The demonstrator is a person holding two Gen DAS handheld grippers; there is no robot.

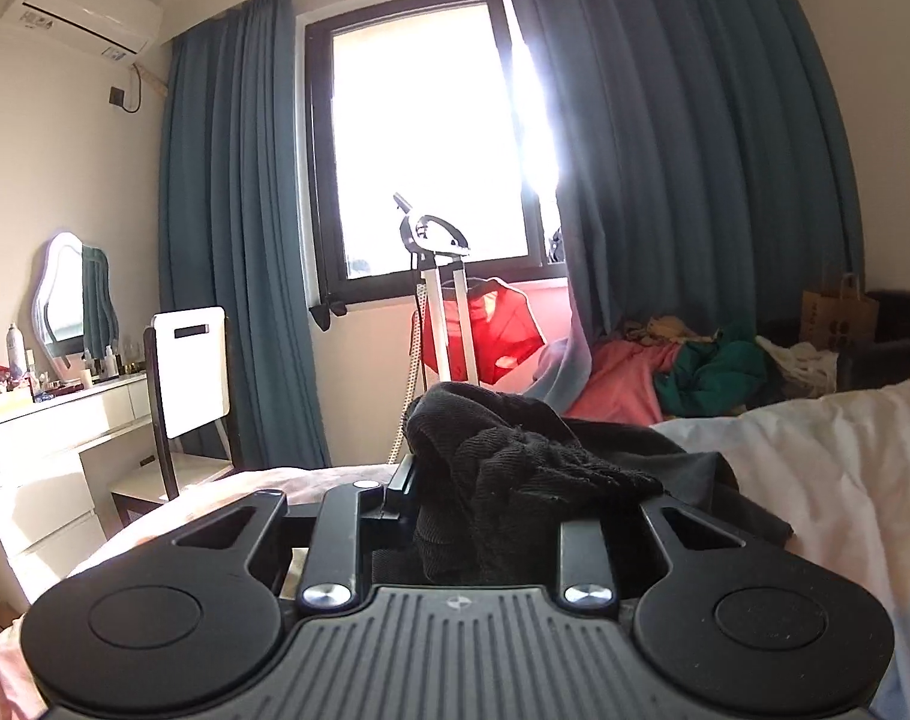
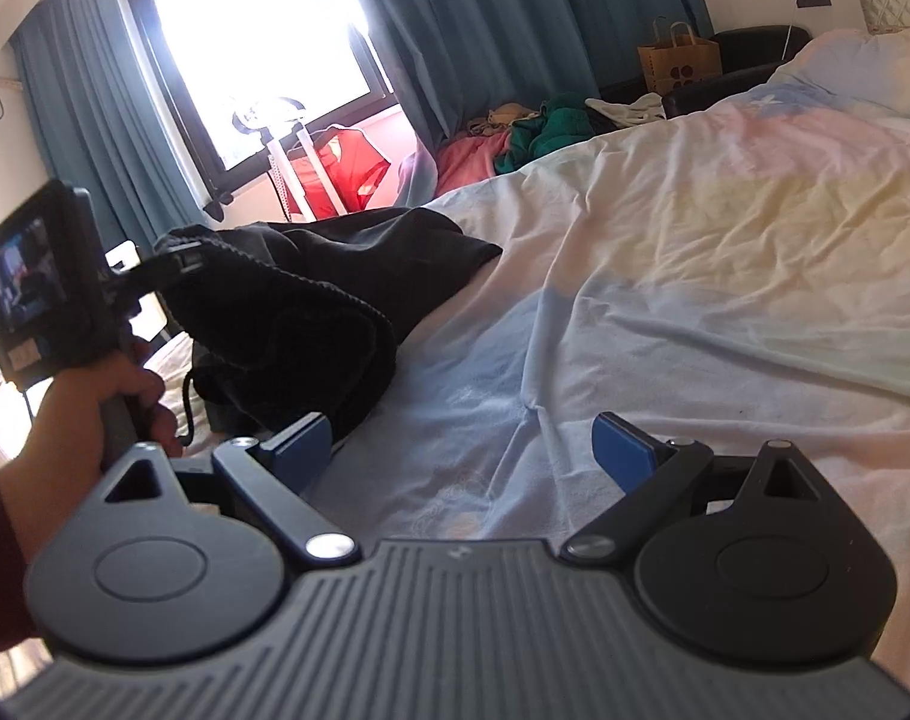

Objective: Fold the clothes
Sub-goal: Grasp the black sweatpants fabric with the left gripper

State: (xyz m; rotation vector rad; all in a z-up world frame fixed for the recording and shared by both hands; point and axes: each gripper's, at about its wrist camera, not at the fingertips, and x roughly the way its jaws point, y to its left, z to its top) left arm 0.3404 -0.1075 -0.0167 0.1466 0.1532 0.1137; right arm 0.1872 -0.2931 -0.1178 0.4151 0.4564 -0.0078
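Looking along your left tool (image 1: pixel 490 516), you have its fingers clenched on the black knit garment (image 1: pixel 514 468), which bunches limp over them at 12 o'clock above the bed (image 1: pixel 844 480): soft, light, likely to sag.

From the right wrist, your right tool (image 2: pixel 463 450) stands released over the sheet; the garment (image 2: pixel 311 312) lies at 10 o'clock. Take its free hem.
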